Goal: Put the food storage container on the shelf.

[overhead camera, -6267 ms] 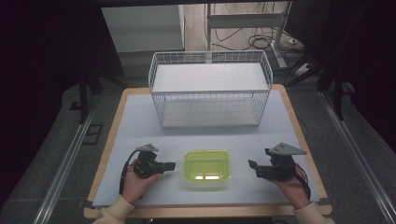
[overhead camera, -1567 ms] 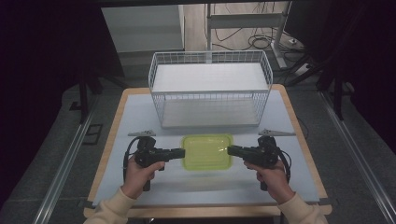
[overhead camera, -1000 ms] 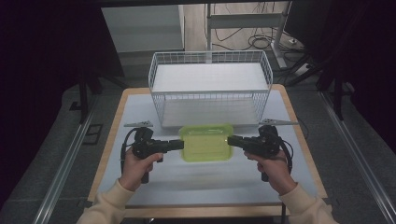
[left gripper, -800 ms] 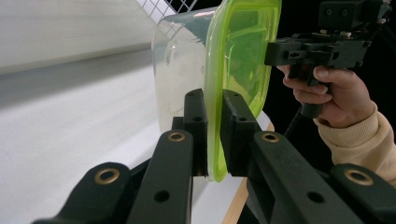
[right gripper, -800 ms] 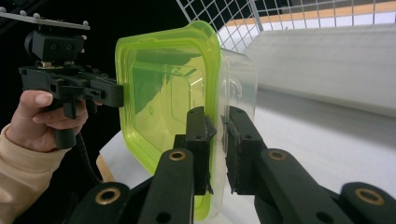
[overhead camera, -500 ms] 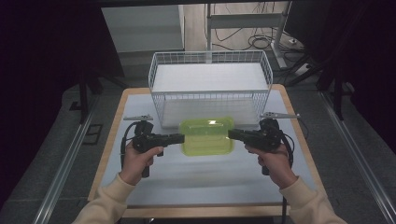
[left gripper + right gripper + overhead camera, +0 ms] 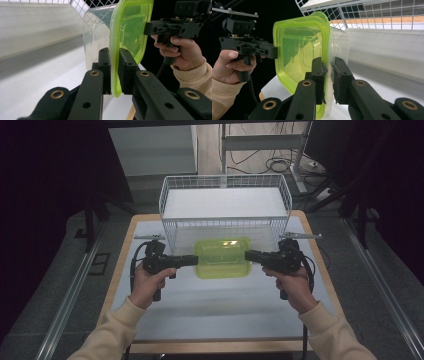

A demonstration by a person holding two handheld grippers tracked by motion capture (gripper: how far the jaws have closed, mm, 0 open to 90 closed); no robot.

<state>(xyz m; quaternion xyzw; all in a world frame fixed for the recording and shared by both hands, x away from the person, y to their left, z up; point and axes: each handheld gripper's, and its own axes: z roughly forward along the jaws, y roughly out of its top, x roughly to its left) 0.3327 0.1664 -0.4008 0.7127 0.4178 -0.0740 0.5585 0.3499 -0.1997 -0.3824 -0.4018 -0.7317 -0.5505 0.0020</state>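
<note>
Legible markings: none recorded.
No text, label, brand, number or sign can be read on any surface in the high view or in either gripper view.

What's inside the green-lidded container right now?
Through the green lid and the clear container, nothing shows inside; it looks empty. Both tongs, left tongs and right tongs, clamp its rim and cover small parts of it.
</note>
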